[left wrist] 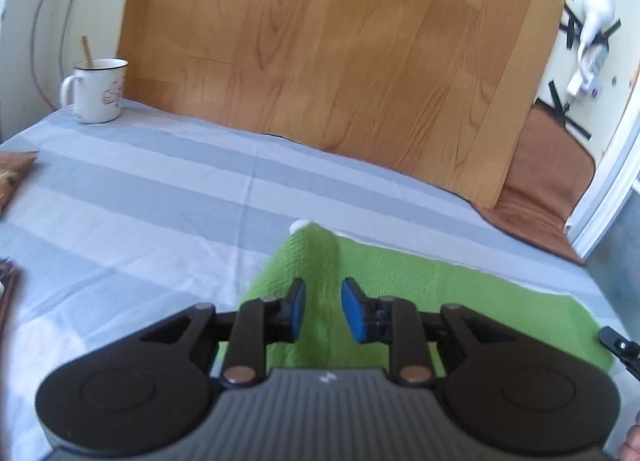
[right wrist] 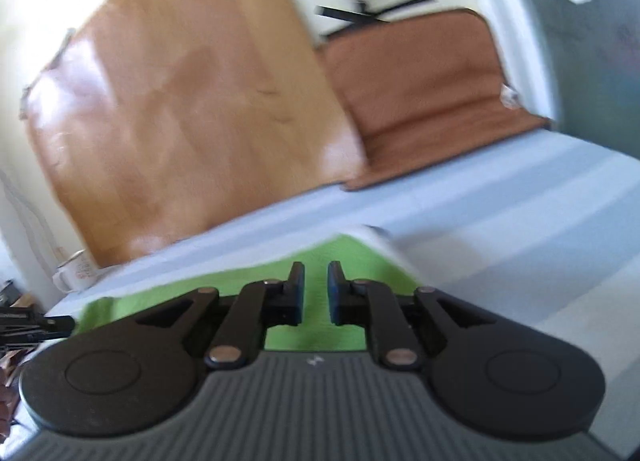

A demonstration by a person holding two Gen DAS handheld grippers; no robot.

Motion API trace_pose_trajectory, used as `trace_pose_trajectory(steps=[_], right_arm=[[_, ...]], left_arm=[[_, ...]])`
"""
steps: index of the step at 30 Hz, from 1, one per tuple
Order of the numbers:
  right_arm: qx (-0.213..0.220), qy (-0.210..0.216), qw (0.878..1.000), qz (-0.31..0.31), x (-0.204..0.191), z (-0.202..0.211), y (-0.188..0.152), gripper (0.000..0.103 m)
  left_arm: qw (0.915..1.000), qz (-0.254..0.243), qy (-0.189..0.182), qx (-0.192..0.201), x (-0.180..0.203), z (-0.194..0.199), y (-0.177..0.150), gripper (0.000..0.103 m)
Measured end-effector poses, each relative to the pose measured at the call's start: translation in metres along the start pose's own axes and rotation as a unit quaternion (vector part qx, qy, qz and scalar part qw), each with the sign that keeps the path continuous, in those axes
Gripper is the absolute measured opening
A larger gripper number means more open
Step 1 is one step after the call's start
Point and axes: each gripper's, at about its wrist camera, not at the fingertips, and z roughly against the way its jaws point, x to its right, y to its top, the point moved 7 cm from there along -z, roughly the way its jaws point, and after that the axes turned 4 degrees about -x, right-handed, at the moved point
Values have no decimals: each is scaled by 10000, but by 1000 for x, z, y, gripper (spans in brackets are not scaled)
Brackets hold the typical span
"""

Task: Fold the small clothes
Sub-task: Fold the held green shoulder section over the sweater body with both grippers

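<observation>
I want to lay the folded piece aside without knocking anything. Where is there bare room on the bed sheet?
Bare striped sheet lies between the enamel mug and the green cloth. More shows right of the cloth's corner. The left edge is crowded by a brown item.

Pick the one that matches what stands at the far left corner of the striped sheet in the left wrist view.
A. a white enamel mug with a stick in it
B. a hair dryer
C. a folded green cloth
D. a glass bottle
A: a white mug with a dark rim stands on the striped sheet, a wooden stick poking out of it.
</observation>
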Motion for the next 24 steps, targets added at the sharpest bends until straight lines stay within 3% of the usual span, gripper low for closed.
trace_pose_trajectory(steps=[7,10,12,15,17,19,22,24], right_arm=[[-634,928,9924,511,-103,-67,-15,22],[-1025,763,9909,425,-109,-108,-26,21],[-1184,405,9916,334,-94,-129,-35,8],[-1222,397,9916,-162,-78,-123,-30,4],[-1100,271,9935,-121,-79,-107,-28,13],[-1008,418,9939,-145,-80,-87,-31,14],[-960,701,9929,69,-79,-52,-47,17],[-1103,511,9919,359,-68,-42,-65,13]], left_arm=[[9964,-473,673,-179,9,-23,-17,24],[9961,-510,713,-82,9,-25,-19,23],[9969,-469,636,-61,7,-24,-20,23],[9999,-53,105,-119,1,-11,-11,22],[9997,29,-218,123,0,-5,9,22],[9996,-15,-184,234,1,-10,28,20],[9995,41,73,-301,-3,-48,36,18],[9981,66,251,-561,-12,-73,30,10]])
